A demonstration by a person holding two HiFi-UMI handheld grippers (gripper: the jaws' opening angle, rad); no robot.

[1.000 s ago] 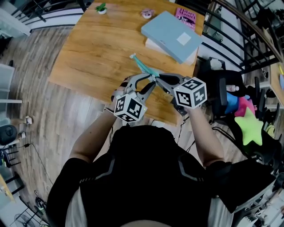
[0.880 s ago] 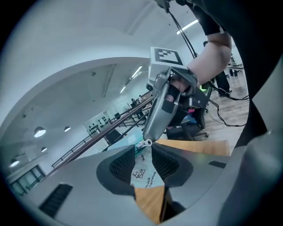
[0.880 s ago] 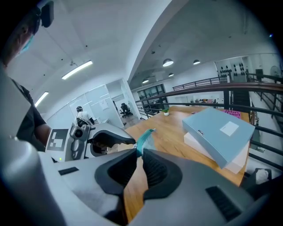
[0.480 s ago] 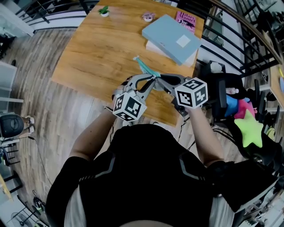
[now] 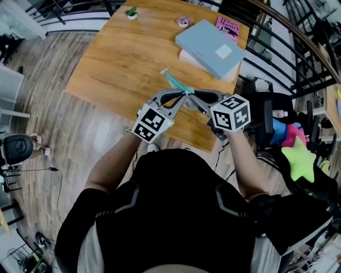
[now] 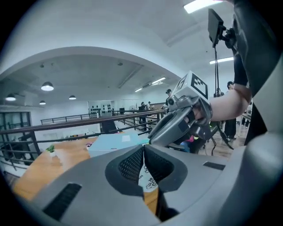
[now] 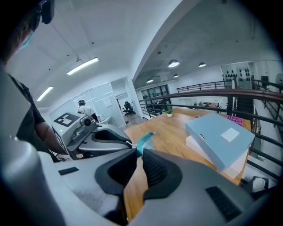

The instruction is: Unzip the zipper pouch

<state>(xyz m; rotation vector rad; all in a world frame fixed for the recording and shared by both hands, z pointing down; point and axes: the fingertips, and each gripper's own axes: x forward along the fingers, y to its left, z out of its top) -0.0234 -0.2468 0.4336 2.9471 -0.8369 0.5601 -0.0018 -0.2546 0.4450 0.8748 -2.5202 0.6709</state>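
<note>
Zipper pouch (image 5: 175,81): teal edge, head view; printed side, left gripper view only.

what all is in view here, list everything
table: 1, wood, centre
pouch: 1, teal, between both grippers
blue box: 1, blue, atop the white box
white box: 1, white, table's far right
book: 1, pink, behind the boxes
plant: 1, green, table's far edge
star: 1, green, right of table
left gripper: 1, grey, jaws just closed on pouch
right gripper: 1, grey, shut on pouch
</note>
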